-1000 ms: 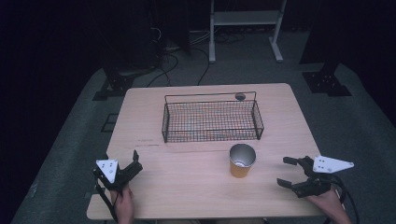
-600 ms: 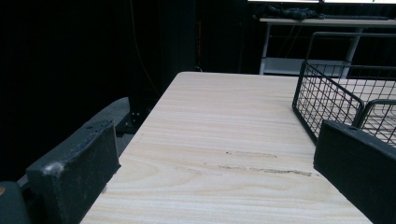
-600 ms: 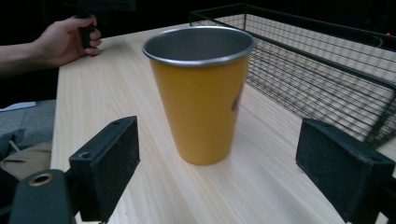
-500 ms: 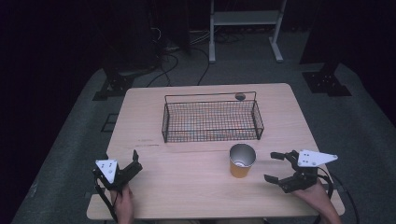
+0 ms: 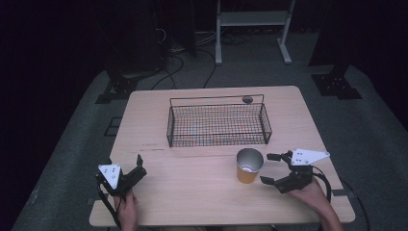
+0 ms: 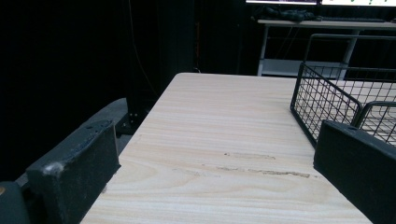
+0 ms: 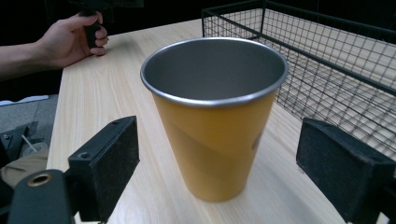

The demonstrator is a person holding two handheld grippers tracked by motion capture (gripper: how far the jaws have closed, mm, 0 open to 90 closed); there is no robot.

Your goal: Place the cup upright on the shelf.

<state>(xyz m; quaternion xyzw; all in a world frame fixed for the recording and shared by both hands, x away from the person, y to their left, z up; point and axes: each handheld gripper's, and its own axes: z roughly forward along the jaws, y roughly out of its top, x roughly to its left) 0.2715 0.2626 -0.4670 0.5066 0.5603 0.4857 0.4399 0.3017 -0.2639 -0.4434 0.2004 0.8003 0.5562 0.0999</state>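
Note:
An orange cup (image 5: 249, 166) with a metal rim stands upright and empty on the wooden table (image 5: 192, 192), just in front of the black wire basket (image 5: 217, 121). My right gripper (image 5: 269, 168) is open at the cup's right side, jaws spread wider than it and just short of it; in the right gripper view the cup (image 7: 215, 116) stands between and a little beyond the two pads. My left gripper (image 5: 139, 166) rests open near the table's front left corner, far from the cup, with nothing between its jaws.
The basket (image 6: 345, 93) is empty and sits mid-table toward the back. A small dark round object (image 5: 247, 99) lies behind it. A white metal frame (image 5: 252, 29) stands on the floor beyond the table. In the right gripper view, the person's other hand (image 7: 70, 39) rests at the far edge.
My right gripper has moved left across the table toward the cup, open all the while. The left gripper and the cup have stayed where they were.

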